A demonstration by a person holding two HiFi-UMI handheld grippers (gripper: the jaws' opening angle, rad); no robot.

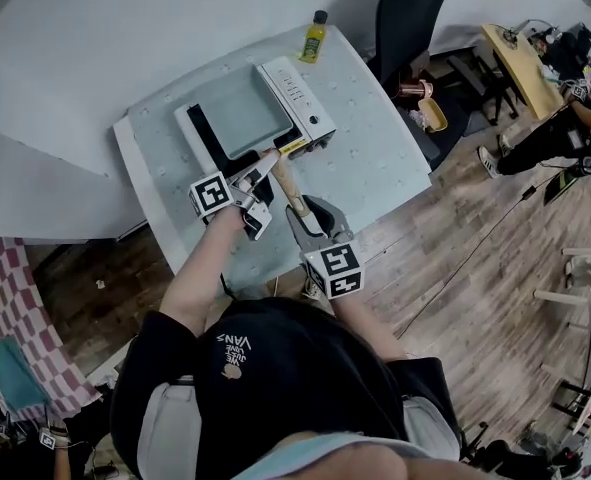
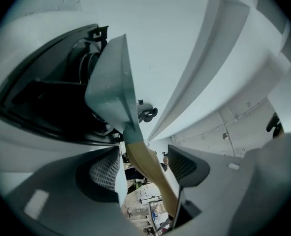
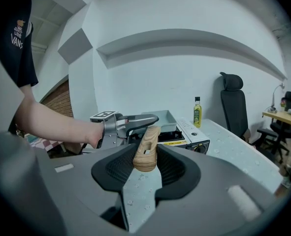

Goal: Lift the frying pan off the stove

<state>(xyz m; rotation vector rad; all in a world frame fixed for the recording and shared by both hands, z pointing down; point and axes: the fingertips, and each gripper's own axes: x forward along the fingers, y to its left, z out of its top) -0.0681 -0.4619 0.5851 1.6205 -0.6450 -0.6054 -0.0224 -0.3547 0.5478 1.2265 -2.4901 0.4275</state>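
One pan point(image 1: 237, 114), one stove point(image 1: 303, 96) — one bottle point(image 1: 315, 38)

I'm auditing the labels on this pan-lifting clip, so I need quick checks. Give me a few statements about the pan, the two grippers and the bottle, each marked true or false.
1. The right gripper has the end of the wooden handle between its jaws. True.
2. The left gripper is clamped shut with nothing between its jaws. False: its jaws stand apart and the handle runs between them.
3. The yellow bottle stands upright at the far corner of the table, beyond the stove. True.
4. The frying pan lies on the table beside the stove. False: it is on the stove, with its handle pointing toward the person.
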